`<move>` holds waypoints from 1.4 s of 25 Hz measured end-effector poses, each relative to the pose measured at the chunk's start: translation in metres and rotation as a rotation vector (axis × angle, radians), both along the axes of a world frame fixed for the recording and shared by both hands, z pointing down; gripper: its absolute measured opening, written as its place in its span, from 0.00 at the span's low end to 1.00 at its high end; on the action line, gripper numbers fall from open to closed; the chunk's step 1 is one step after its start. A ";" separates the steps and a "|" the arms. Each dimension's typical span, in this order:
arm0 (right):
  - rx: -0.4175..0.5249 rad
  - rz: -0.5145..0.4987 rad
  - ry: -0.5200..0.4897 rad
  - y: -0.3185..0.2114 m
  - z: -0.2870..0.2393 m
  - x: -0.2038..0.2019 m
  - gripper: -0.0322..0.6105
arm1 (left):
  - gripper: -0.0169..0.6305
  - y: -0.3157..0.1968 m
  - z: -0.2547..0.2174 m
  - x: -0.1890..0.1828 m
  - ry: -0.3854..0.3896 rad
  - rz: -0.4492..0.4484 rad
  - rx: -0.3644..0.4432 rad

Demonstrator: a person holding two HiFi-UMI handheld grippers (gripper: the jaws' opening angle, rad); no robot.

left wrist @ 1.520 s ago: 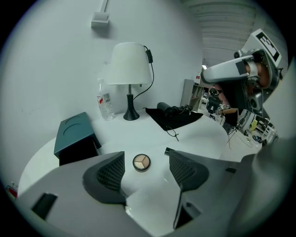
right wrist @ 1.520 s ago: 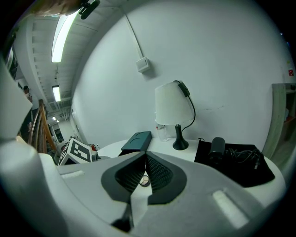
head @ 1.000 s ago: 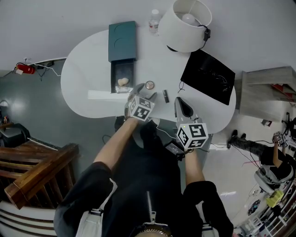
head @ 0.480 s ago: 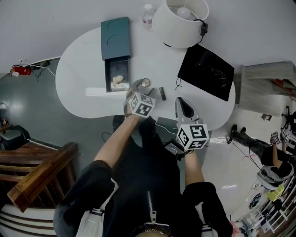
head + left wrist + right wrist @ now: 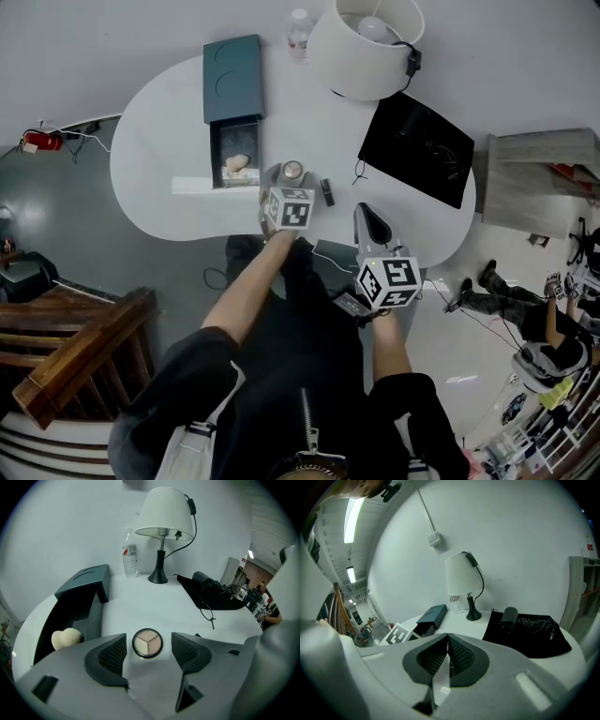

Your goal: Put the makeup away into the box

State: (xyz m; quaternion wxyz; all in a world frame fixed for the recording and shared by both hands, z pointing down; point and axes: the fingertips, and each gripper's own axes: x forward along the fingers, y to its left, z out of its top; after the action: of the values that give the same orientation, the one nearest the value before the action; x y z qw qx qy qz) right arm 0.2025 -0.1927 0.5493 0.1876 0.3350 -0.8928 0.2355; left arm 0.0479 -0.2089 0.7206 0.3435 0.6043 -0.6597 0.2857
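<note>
Left claw (image 5: 148, 639) wide open, straddling compact (image 5: 292, 171), pads clear. Right claw (image 5: 448, 641) closed, empty. Open box (image 5: 234, 141) just left; tabletop (image 5: 178, 211) edge near.

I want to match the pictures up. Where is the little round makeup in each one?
Head view: the round makeup lies on the table, right of the box.
Left gripper view: low middle, untouched between the open jaws of the left gripper.
Right gripper view: not in it.
Shared landmark: the lamp, in all three views.
</note>
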 end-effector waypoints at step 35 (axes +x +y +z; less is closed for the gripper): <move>0.017 -0.040 -0.041 0.009 -0.015 -0.037 0.06 | 0.35 0.022 -0.049 -0.024 0.026 0.057 0.057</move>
State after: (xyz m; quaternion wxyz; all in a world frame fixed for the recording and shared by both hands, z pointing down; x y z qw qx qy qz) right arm 0.1654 -0.1842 0.5345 0.1712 0.3139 -0.9049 0.2307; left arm 0.0235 -0.1865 0.6715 0.3264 0.6361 -0.6455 0.2688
